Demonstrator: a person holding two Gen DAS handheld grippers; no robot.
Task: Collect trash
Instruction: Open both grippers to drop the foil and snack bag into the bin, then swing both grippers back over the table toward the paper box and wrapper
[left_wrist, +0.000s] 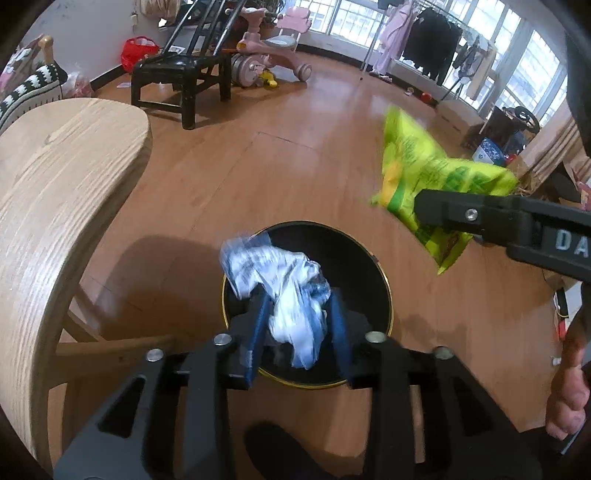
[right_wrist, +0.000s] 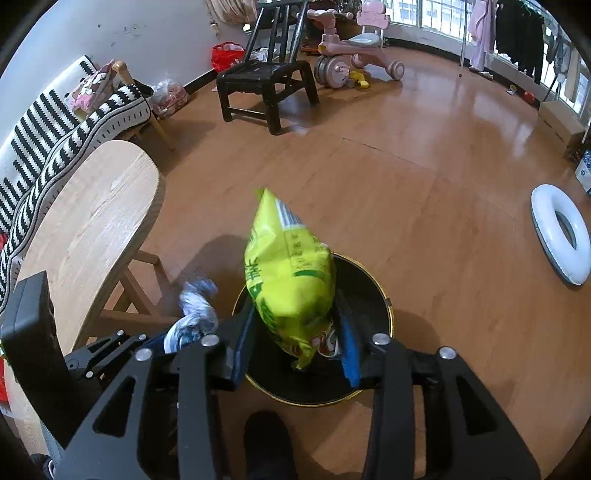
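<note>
Task looks near its end, but nothing is binned yet as far as the views show. Both pieces of trash hang over the black bin w/ gold rim (left_wrist: 388, 295), which stands on the wood floor beside the round wooden bench (left_wrist: 74, 177). The left tongs (left_wrist: 299, 325) have a crumpled blue-and-white plastic wrapper (left_wrist: 291, 291) between the blue pads; the jaws stand parted and the wrapper looks blurred, so prob. slipping loose, though I can't tell if the pads still pinch it. The right tongs (right_wrist: 295, 332) are around the lower end of a yellow-green snack bag (right_wrist: 288, 273), upright over the bin mouth; grip also looks slack, contact unclear. Bin interior: dark, what shows of it looks empty; the bottom is mostly hidden by tongs and trash. Left to do: both items must drop inside.
</note>
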